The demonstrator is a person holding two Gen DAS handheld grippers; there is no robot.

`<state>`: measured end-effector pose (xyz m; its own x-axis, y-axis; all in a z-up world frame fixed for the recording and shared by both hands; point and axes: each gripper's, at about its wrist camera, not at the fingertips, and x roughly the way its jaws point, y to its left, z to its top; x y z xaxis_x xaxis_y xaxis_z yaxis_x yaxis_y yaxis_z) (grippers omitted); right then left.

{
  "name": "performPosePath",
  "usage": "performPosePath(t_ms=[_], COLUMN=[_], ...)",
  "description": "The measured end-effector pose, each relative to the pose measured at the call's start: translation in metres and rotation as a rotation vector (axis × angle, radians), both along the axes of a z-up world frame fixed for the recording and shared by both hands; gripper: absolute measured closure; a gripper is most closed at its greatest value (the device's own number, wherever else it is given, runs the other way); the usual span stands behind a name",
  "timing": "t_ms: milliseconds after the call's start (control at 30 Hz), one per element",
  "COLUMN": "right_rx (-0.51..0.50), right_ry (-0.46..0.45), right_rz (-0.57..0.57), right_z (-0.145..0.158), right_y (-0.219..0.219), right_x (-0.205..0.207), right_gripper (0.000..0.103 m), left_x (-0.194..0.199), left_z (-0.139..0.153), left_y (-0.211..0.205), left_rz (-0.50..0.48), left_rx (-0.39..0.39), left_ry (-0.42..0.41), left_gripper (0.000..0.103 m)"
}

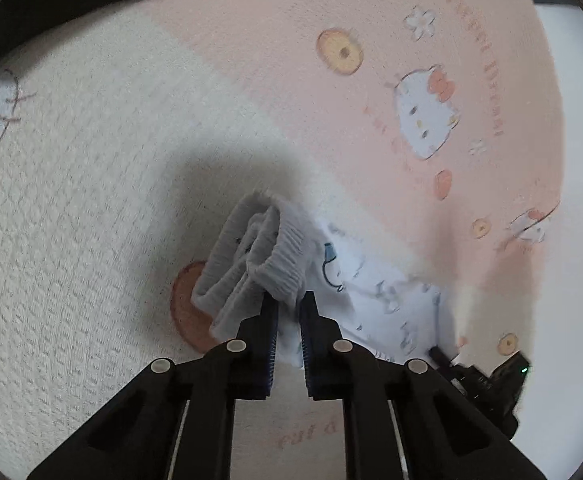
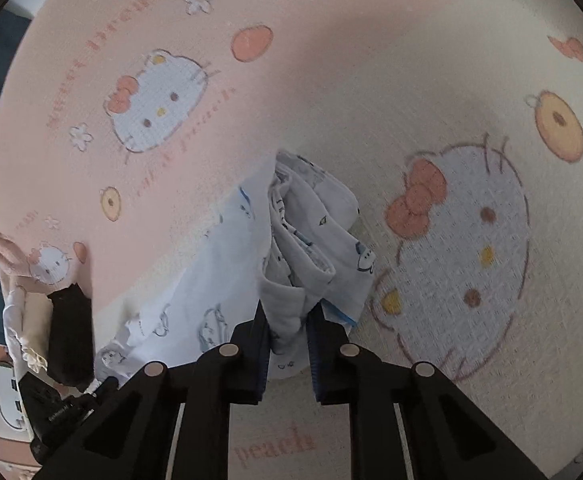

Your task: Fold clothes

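A small pale blue printed garment with a ribbed waistband [image 1: 267,256] hangs above a pink and cream cartoon-cat blanket [image 1: 91,160]. My left gripper [image 1: 289,304] is shut on the waistband end. My right gripper [image 2: 289,312] is shut on the other bunched end of the same garment [image 2: 303,232]. The cloth stretches between the two grippers. The right gripper shows at the lower right of the left wrist view [image 1: 487,376], and the left one at the lower left of the right wrist view [image 2: 63,404].
The blanket [image 2: 371,80] covers the whole surface. A pile of folded clothes, black [image 2: 69,340], cream and pink, lies at its left edge. A dark object [image 1: 51,0] sits at the top left of the left wrist view.
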<state>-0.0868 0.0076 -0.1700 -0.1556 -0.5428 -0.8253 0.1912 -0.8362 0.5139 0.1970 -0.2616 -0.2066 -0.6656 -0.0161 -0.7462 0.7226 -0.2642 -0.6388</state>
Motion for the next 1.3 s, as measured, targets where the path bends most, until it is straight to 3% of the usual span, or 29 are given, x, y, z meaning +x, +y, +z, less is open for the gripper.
performPosePath(t_ms=[100,267,467,600,833,900,1033,1067,1133,1167,1233,1300], right_rx=[-0.034,-0.048,-0.043,-0.050,-0.061,-0.049,-0.039,-0.031,-0.019,-0.021,-0.033,-0.026], right_ry=[-0.013,0.016,-0.050,-0.022,0.021,0.027,0.011,0.004,-0.002,0.000,0.019,0.053], right_rz=[-0.017,-0.003,-0.003,0.000,0.015,0.025,0.026,0.028,0.024,0.022,0.026,0.040], right_z=[0.003,0.010,0.000,0.001,0.006,0.009,0.012,0.011,0.009,0.009,0.009,0.012], right_y=[0.007,0.011,0.008,0.009,0.002,0.001,0.003,0.003,0.002,0.001,-0.002,-0.005], right_x=[0.004,0.006,0.008,0.009,0.003,0.003,0.004,0.003,0.003,0.003,0.003,0.002], right_gripper=[0.089,0.089,0.089,0.089,0.089,0.089,0.088,0.087,0.083,0.083,0.083,0.083], left_x=[0.003,0.001,0.010,0.017,0.018,0.017,0.011,0.008,0.001,-0.003,-0.007,-0.009], left_z=[0.008,0.008,0.001,0.003,-0.008,-0.009,0.008,0.012,0.022,0.026,0.033,0.033], left_y=[-0.003,-0.012,-0.006,0.005,0.019,0.021,0.028,0.030,0.034,0.038,0.045,0.048], left_rz=[-0.011,-0.024,-0.037,-0.062,-0.117,-0.153,-0.209,-0.221,-0.243,-0.248,-0.260,-0.281], left_rx=[-0.042,-0.036,-0.028,-0.062,-0.044,-0.026,-0.087,-0.101,-0.148,-0.184,-0.246,-0.260], left_ry=[0.021,0.035,0.006,-0.014,-0.056,-0.036,-0.041,-0.041,-0.046,-0.049,-0.056,-0.079], left_gripper=[0.094,0.094,0.094,0.094,0.094,0.094,0.093,0.088,0.060,0.034,0.030,0.030])
